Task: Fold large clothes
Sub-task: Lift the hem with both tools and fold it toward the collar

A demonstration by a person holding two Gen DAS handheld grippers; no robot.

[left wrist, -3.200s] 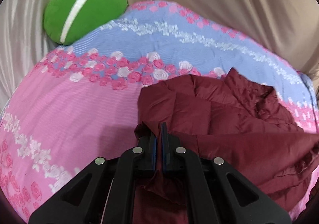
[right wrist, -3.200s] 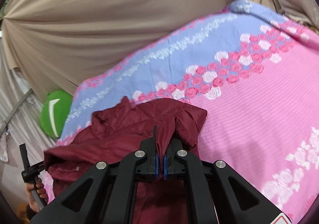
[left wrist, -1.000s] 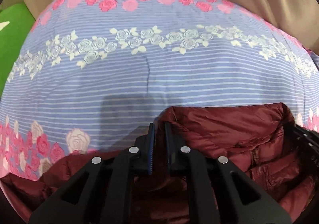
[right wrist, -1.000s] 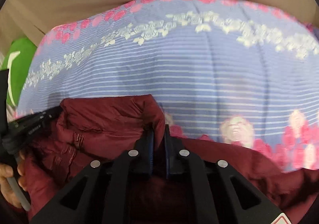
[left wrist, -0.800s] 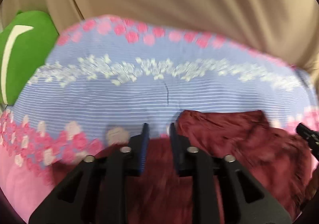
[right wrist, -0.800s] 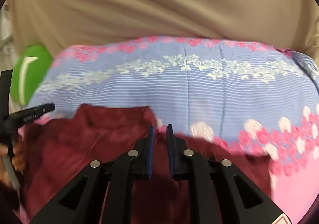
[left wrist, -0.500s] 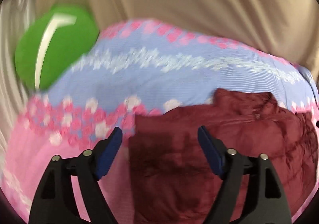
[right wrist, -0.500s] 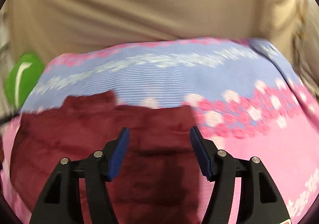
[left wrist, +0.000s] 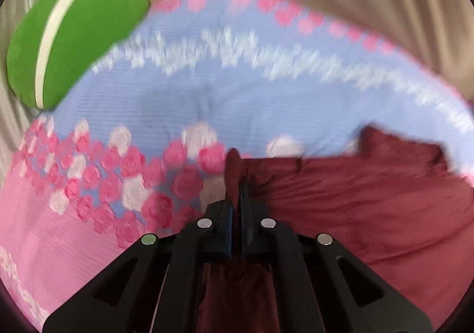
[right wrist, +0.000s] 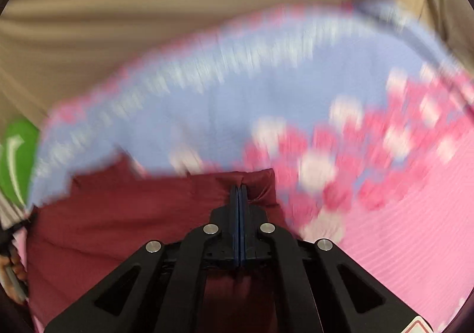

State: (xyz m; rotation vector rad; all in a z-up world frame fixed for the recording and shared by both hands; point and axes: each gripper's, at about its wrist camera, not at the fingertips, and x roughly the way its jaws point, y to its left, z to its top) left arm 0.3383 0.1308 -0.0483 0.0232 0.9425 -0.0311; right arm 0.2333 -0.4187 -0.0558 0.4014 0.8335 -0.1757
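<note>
- My left gripper (left wrist: 235, 182) sits at the lower middle of the left wrist view; its jaws have just been closing and are now clenched on a raised fold of the maroon jacket (left wrist: 370, 202), which pokes up between the pads.
- In that view the jacket spreads from the jaws across the lower right of the frame, lying on the floral bedspread (left wrist: 207, 90).
- My right gripper (right wrist: 238, 187) sits at the lower middle of the right wrist view; its jaws have likewise just been closing and now stand pressed together at the jacket's far edge.
- That view is smeared by motion, so I think a thin pinch of cloth is caught between the pads, with the fabric puckering around the tips, but I cannot be sure.
- There the jacket (right wrist: 124, 208) fills the lower left of the frame, with the pink part of the bedspread (right wrist: 400, 214) to the right.
- A green cushion (left wrist: 74, 36) with a white stripe lies at the upper left of the left view, against the bedspread's edge.
- Beige curtain (right wrist: 177, 1) fills the top of both views.
- At the far lower left edge of the right view, fingers (right wrist: 11, 270) show around a handle.
</note>
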